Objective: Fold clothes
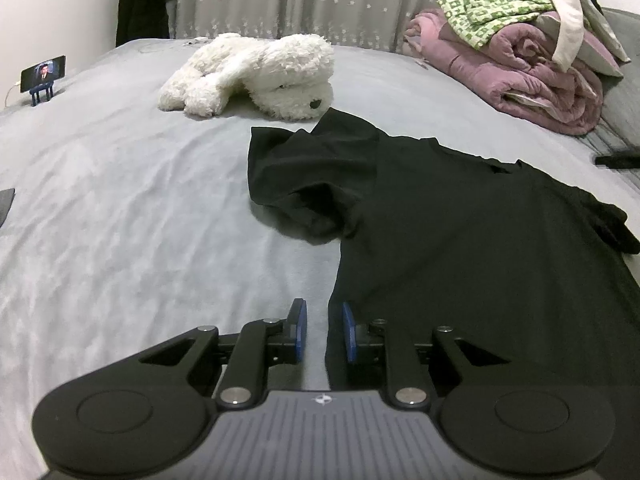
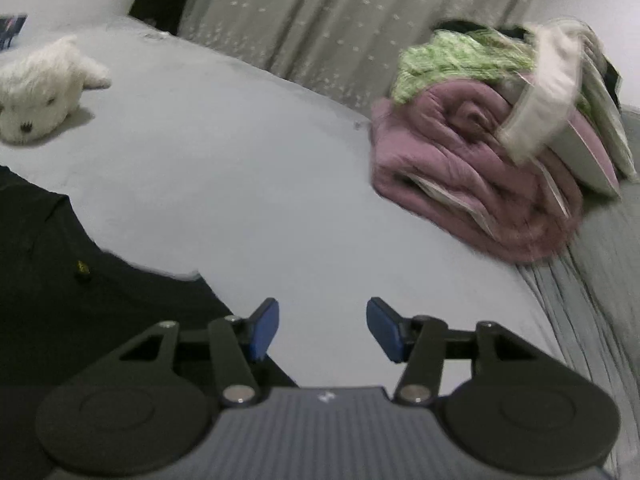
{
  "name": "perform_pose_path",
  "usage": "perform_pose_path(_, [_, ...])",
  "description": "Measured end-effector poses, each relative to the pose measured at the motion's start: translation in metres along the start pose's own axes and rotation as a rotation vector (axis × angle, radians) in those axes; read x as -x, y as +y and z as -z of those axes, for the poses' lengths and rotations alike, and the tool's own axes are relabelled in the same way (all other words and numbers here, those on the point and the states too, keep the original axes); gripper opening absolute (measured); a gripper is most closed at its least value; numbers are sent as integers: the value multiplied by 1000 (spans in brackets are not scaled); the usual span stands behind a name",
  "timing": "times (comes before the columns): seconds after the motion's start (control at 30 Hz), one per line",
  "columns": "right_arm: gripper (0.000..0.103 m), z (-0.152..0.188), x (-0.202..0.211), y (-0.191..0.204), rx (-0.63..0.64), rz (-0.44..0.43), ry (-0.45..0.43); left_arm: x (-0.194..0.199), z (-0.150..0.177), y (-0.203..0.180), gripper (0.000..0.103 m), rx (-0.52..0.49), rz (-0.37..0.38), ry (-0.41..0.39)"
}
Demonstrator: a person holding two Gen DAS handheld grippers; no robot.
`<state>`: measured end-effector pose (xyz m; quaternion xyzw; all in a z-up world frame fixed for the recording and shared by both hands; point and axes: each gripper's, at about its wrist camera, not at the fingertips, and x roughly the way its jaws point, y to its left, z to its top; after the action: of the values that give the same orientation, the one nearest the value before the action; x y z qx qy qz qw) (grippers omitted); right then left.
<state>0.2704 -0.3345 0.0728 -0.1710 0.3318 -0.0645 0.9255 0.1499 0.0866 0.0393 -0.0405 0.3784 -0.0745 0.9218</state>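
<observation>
A black T-shirt (image 1: pixel 460 232) lies spread on the grey bed sheet (image 1: pixel 120 220), its left sleeve crumpled. My left gripper (image 1: pixel 323 330) is at the shirt's lower left edge, its jaws a narrow gap apart with nothing between them; the right pad (image 1: pixel 348 332) sits over the shirt's edge. In the right wrist view the shirt (image 2: pixel 80 280) lies at the lower left. My right gripper (image 2: pixel 322 328) is wide open and empty over bare sheet (image 2: pixel 260 184), just right of the shirt.
A white plush dog (image 1: pixel 256 74) lies at the back of the bed and shows in the right wrist view (image 2: pixel 36 92). A rolled pink blanket (image 1: pixel 532 76) with a pile of clothes (image 1: pixel 520 4) is at the back right. A phone on a stand (image 1: pixel 42 76) stands far left.
</observation>
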Motion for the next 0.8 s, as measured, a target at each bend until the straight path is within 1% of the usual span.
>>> perform_pose_path(0.2, [51, 58, 27, -76, -314, -176, 100, 0, 1, -2, 20, 10, -6, -4])
perform_pose_path(0.23, [50, 66, 27, -80, -337, -204, 115, 0, 1, -3, 20, 4, -7, -4])
perform_pose_path(0.27, [50, 72, 26, -79, -334, -225, 121, 0, 1, -3, 20, -1, -9, -5])
perform_pose_path(0.33, [49, 77, 28, -69, -288, -248, 110, -1, 1, -3, 20, -2, -7, -6])
perform_pose_path(0.4, [49, 75, 23, -59, -256, -283, 104, -1, 1, -2, 20, -2, -4, -6])
perform_pose_path(0.43, [47, 73, 21, -53, -240, -301, 100, -1, 1, -2, 20, -4, -3, -6])
perform_pose_path(0.47, [38, 72, 15, -46, -216, -308, 115, -1, 1, -2, 20, -6, -3, -6])
perform_pose_path(0.5, [23, 70, 10, -39, -190, -313, 132, -1, 1, -2, 20, -6, -3, -6])
perform_pose_path(0.53, [7, 69, 8, -34, -163, -283, 139, -1, 1, -2, 20, -5, -2, -6])
perform_pose_path(0.6, [6, 67, 7, -23, -107, -213, 151, -1, 1, -3, 20, -2, -2, -8])
perform_pose_path(0.73, [6, 49, 18, -23, -50, -17, 98, 1, 1, -5, 20, -4, 8, -11])
perform_pose_path(0.8, [6, 35, 15, -22, -11, 43, 96, 0, 3, -8, 20, -21, 1, -11])
